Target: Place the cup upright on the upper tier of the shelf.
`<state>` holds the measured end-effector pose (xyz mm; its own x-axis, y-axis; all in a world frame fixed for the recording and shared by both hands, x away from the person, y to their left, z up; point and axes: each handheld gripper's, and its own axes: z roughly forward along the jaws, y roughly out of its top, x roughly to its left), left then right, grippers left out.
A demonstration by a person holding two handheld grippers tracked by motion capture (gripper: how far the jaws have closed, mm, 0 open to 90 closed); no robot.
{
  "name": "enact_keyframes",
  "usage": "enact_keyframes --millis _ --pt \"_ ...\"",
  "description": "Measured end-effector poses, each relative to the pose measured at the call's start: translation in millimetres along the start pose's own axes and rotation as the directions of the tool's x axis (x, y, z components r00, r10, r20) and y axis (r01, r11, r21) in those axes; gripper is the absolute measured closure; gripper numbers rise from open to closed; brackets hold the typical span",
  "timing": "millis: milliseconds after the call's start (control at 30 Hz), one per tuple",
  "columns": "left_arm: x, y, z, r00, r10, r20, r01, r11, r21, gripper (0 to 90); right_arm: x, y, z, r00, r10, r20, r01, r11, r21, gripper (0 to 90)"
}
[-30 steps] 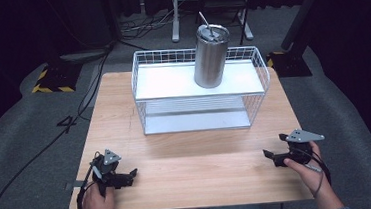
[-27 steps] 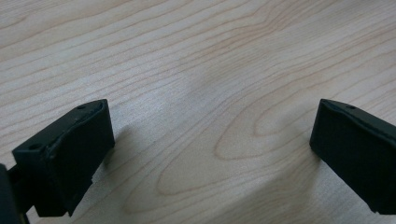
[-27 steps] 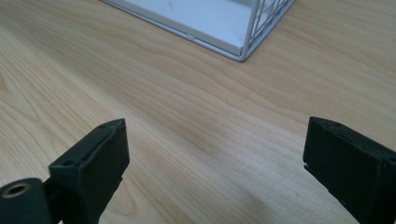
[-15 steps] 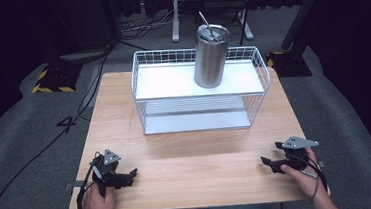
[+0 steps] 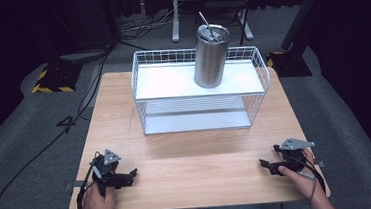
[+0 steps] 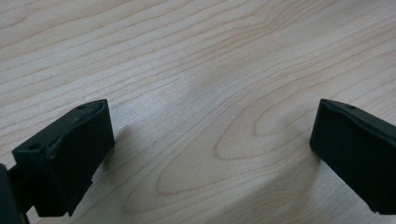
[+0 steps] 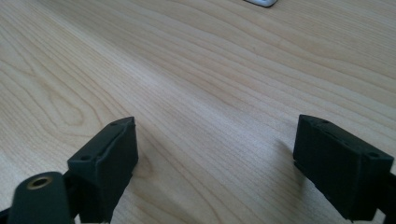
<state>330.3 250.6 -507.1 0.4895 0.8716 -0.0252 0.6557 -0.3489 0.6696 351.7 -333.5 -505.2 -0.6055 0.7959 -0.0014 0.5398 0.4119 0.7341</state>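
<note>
**A:** What lay nearest the person?

**B:** The left gripper (image 5: 127, 176) rested low on the wooden table (image 5: 193, 159) near its front left corner, held in the left hand (image 5: 98, 199). Its jaws stood wide apart with nothing between them; the left gripper view showed only bare wood grain across the gap (image 6: 210, 140).

**A:** And on the other side?

**B:** The right gripper (image 5: 266, 166) lay near the front right corner, held in the right hand (image 5: 302, 178). Its jaws were likewise spread, empty, over bare wood (image 7: 215, 149).

**A:** What stood farther off?

**B:** A white wire rack (image 5: 201, 106) with two shelves stood toward the far half of the table, well apart from both grippers. On its upper shelf, right of centre, a steel tumbler (image 5: 211, 57) stood upright, with a lid and a straw (image 5: 205, 24) leaning from the top.

**A:** Beyond the table?

**B:** Grey floor with cables (image 5: 92, 87) and dark stand bases.
</note>
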Motion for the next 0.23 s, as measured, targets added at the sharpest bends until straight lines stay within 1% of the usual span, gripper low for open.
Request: enact_keyframes --millis 233 --pt "0.0 0.0 -0.1 1.0 -0.001 0.003 0.001 1.0 0.002 0.2 1.2 0.2 0.5 1.0 0.003 0.005 -0.003 1.0 0.001 12.6"
